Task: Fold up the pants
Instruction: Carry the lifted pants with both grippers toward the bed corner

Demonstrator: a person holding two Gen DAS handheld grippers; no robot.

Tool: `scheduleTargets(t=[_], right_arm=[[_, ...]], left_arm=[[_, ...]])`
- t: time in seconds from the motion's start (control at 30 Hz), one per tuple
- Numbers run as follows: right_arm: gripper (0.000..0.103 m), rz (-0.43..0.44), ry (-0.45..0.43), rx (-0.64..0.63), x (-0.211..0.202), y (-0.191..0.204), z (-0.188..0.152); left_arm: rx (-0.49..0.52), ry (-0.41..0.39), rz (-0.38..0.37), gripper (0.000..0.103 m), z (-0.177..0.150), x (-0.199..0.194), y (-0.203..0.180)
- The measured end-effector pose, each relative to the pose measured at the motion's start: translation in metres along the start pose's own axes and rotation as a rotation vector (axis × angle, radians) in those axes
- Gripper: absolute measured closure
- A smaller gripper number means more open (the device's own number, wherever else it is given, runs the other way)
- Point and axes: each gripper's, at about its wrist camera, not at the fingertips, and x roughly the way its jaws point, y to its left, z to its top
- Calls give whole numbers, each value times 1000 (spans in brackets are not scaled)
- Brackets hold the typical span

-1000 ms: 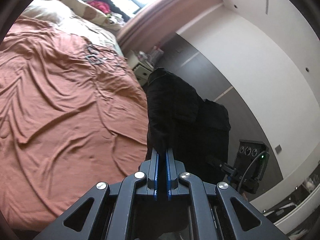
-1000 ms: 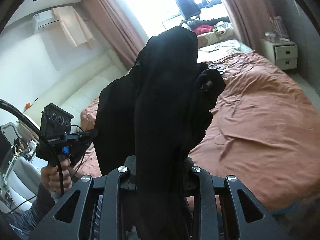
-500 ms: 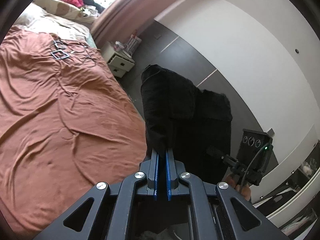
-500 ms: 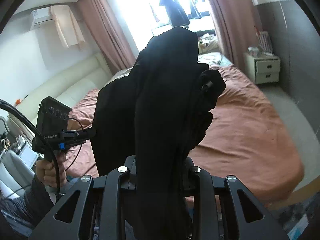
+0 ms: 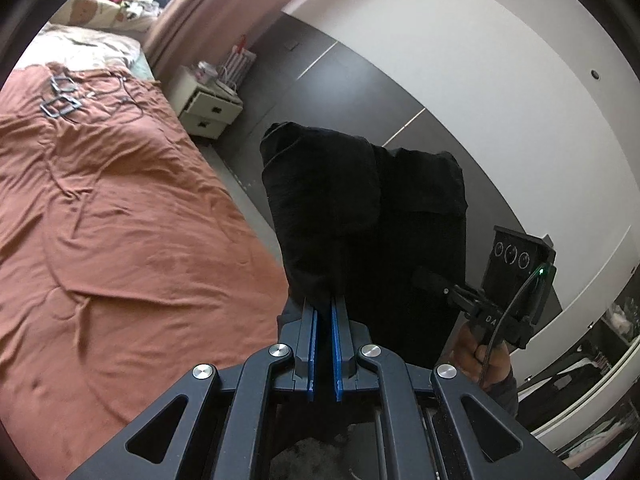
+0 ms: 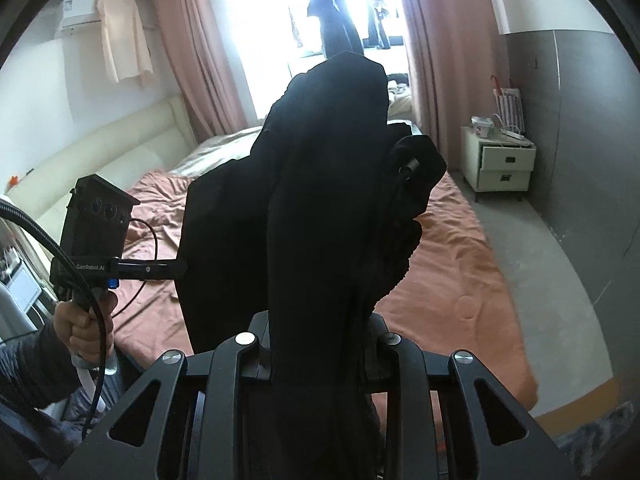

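Black pants hang in the air beside the bed, held between both grippers. My left gripper is shut on one edge of the cloth, its blue pads pinching it. In the right wrist view the pants drape thickly over my right gripper, which is shut on a bunched part; its fingertips are hidden by the cloth. The left gripper shows there at the left, gripping the pants' side. The right gripper shows in the left wrist view at the pants' right edge.
A bed with a rust-coloured sheet lies to the left and below, with cables and small frames near its head. A white nightstand stands by the grey wall. Grey floor runs beside the bed. A person's hand holds the left grip.
Both views swung towards the wall and floor, so the bed slid left in the left wrist view. The pants stayed gripped at both ends, their shape nearly the same.
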Motion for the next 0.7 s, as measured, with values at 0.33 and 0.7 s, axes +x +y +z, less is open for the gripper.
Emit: scheduleTargets(t=[0.33,0.7], right_arm=[[80,-49,100,11,40,-23,20],[80,-101,217,35,87,-29,34]], left_arm=[[-47,55,-36,96,17,87,28],[-152,114,-53,97,25,167,89]])
